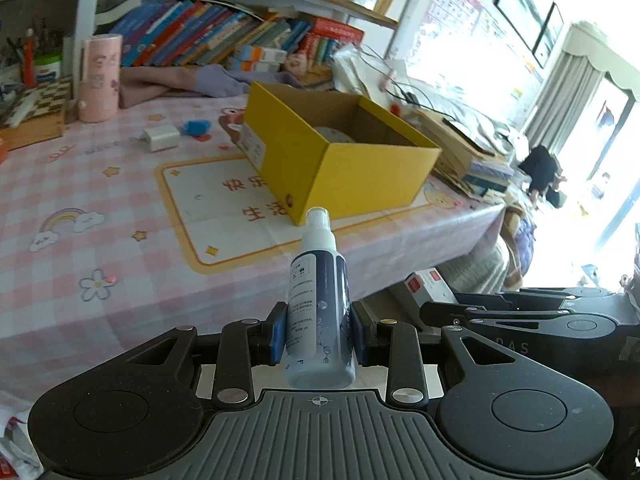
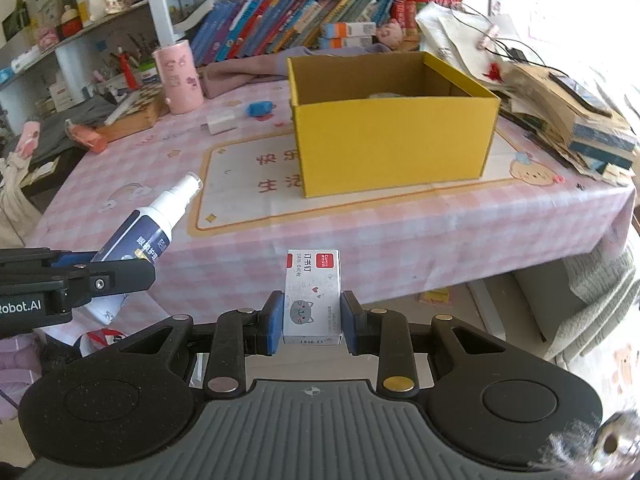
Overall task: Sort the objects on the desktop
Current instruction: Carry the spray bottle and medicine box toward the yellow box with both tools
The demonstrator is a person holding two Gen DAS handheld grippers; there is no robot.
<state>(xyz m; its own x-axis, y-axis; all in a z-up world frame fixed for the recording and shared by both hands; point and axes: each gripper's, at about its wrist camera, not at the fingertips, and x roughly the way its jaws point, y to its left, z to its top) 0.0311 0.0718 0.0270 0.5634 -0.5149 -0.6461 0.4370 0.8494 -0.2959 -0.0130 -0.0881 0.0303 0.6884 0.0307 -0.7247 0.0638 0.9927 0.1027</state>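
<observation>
My left gripper (image 1: 319, 334) is shut on a small spray bottle (image 1: 320, 300) with a dark blue label and a clear cap, held nozzle forward off the table's front edge. The same spray bottle (image 2: 156, 220) shows at the left of the right wrist view. My right gripper (image 2: 312, 322) is shut on a small white staple box (image 2: 312, 292) with a grey cat print and a red label. An open yellow cardboard box (image 1: 344, 160) (image 2: 392, 136) stands on the pink checked tablecloth (image 1: 80, 208) ahead of both grippers, with something pale lying inside.
A white charger (image 1: 160, 138) and a blue object (image 1: 196, 127) lie left of the box, near a pink cylinder (image 1: 100, 80). Books fill the shelf (image 1: 224, 36) behind. A pile of papers and cables (image 2: 560, 108) crowds the table's right end.
</observation>
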